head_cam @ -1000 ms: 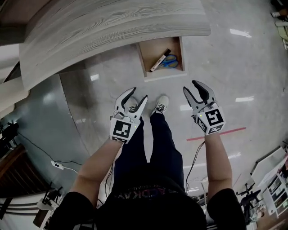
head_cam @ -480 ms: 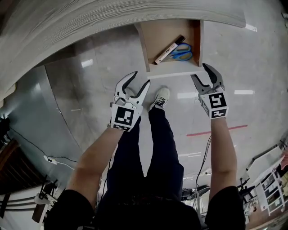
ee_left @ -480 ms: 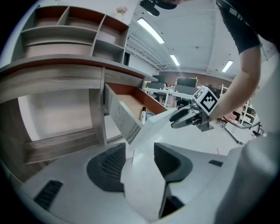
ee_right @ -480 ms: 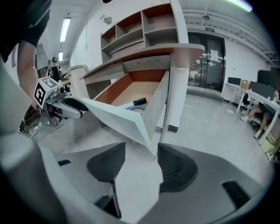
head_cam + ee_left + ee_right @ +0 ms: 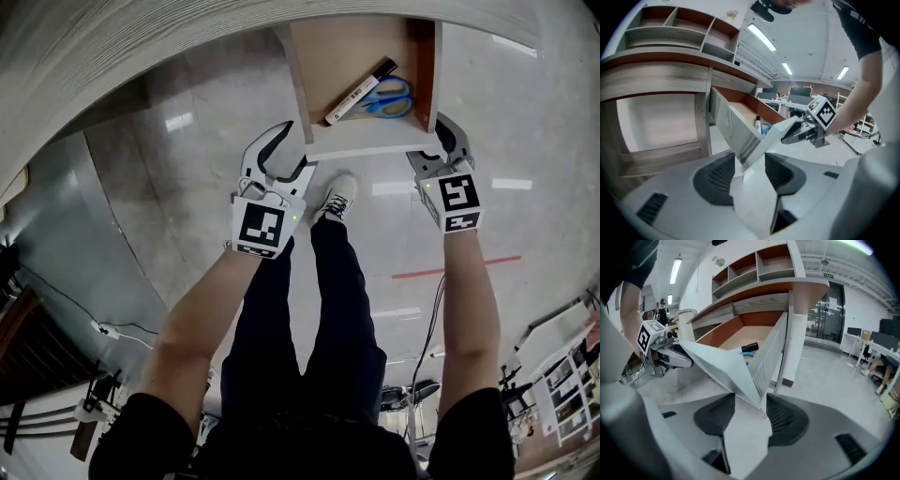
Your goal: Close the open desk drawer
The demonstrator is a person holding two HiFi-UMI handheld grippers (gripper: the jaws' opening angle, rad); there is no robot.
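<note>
The open wooden drawer (image 5: 361, 146) juts out from under the desk (image 5: 141, 56) and holds a marker (image 5: 359, 91) and blue scissors (image 5: 389, 97). My left gripper (image 5: 289, 150) is open at the drawer's front left corner, which sits between its jaws in the left gripper view (image 5: 747, 164). My right gripper (image 5: 436, 141) is at the front right corner; its wide jaws are closing a little, with that corner between them in the right gripper view (image 5: 750, 404). No pad visibly presses on the wood. Each gripper view shows the other gripper across the drawer front (image 5: 806, 131).
The person's legs and a white shoe (image 5: 337, 197) stand on the glossy floor just below the drawer. A red tape line (image 5: 455, 267) crosses the floor at right. Open shelves (image 5: 679, 28) rise on top of the desk. Cables and clutter lie at the far left.
Both grippers have moved forward and down from mid-air to the drawer's front corners. The right gripper's jaws have spread wider. The drawer looks larger and nearer in the head view.
</note>
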